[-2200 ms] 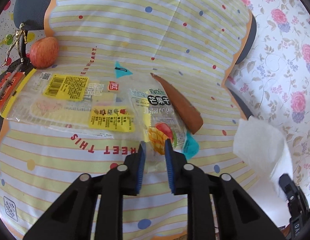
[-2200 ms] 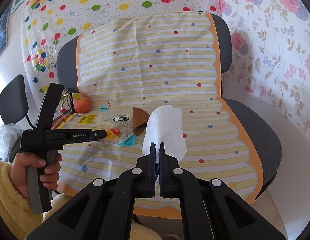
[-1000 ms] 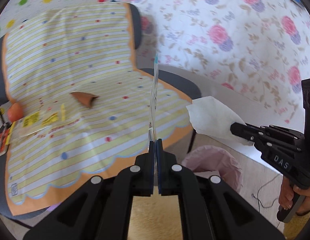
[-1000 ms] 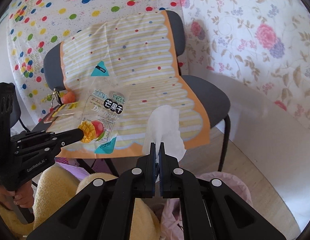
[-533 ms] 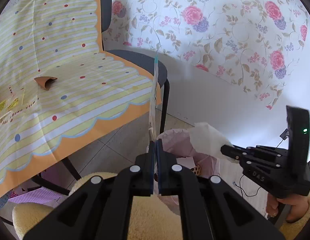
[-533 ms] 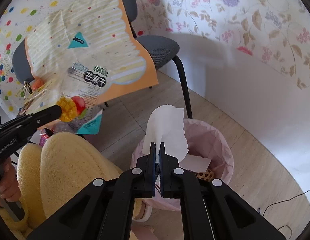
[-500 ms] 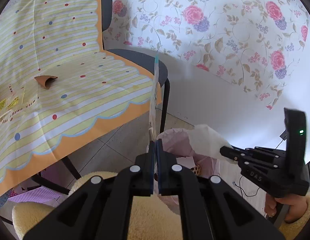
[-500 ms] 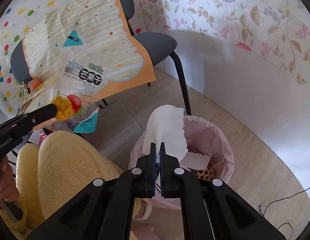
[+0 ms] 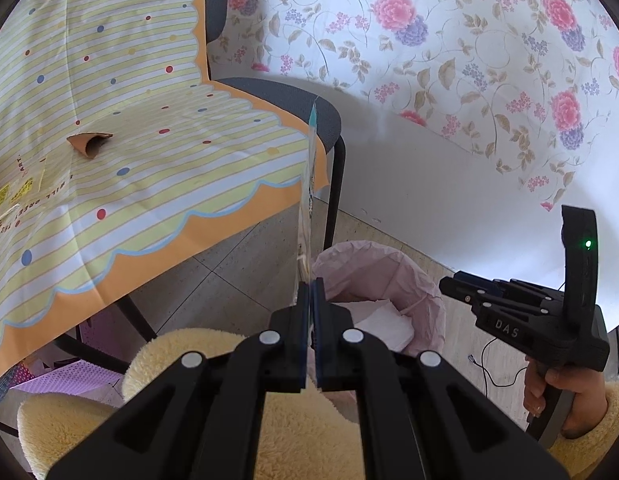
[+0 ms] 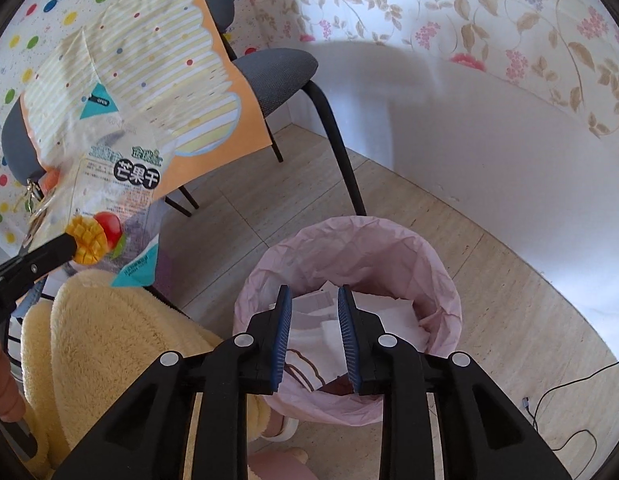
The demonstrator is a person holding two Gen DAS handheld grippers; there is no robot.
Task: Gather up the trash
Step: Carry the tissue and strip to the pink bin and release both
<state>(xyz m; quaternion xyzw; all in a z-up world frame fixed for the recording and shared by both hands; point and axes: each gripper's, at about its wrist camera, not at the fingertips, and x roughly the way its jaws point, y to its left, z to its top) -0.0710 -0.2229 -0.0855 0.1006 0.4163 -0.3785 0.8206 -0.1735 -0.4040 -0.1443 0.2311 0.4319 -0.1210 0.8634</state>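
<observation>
Now you were at the drop-off step. Your right gripper [image 10: 314, 334] hung over the pink-lined bin [image 10: 389, 240], its fingers [image 10: 283, 332] having just been opening, apart with nothing between them; white tissue [image 10: 389, 318] lay in the bin below. Your left gripper [image 9: 309, 334] kept its fingers pressed together on the mango snack wrapper [image 10: 109, 200], held beside the bin, not over it. Next, I judge, you needed to carry that wrapper above the bin's mouth and release it. A brown scrap [image 9: 89, 143] waited on the chair.

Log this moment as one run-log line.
left tool: shut on mango wrapper | right tool: open, just opening, nothing between | bin: tissue inside
</observation>
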